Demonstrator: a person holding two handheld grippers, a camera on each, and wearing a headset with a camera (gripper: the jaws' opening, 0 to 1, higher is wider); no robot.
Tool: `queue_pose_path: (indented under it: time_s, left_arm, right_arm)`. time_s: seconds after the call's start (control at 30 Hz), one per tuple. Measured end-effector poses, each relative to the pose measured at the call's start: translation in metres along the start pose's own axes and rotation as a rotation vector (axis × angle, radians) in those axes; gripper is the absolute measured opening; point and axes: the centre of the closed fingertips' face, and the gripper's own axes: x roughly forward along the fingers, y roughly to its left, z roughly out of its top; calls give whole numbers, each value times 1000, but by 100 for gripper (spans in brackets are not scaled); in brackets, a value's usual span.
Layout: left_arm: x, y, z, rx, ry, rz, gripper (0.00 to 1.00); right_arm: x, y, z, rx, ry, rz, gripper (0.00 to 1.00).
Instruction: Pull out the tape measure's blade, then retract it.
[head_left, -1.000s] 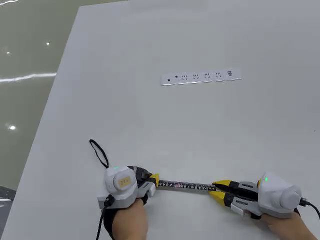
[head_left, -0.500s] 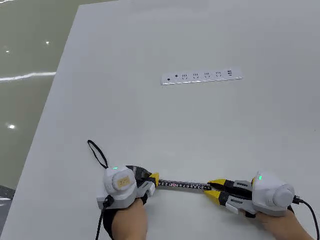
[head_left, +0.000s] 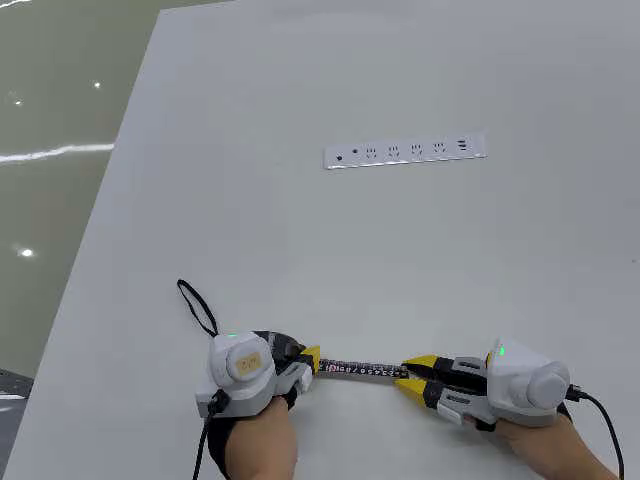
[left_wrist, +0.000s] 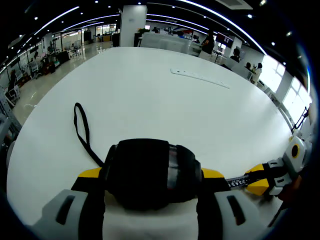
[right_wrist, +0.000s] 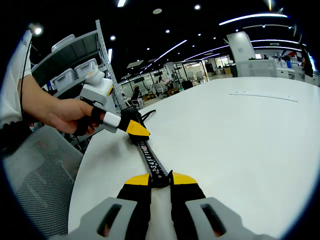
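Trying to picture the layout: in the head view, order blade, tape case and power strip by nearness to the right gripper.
1. The blade: pinched in the right gripper.
2. The tape case: leftward, in the left gripper.
3. The power strip: far up the table.

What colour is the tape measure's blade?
Black blade with white printed numerals, clearest in the right gripper view.
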Motion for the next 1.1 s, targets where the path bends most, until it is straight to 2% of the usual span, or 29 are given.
queue_pose_path:
  time_s: [1.1]
  left_arm:
    - [0,0,0,-1,2,-1,73]
  right_arm:
    - [30,12,6,-1,8,30,13]
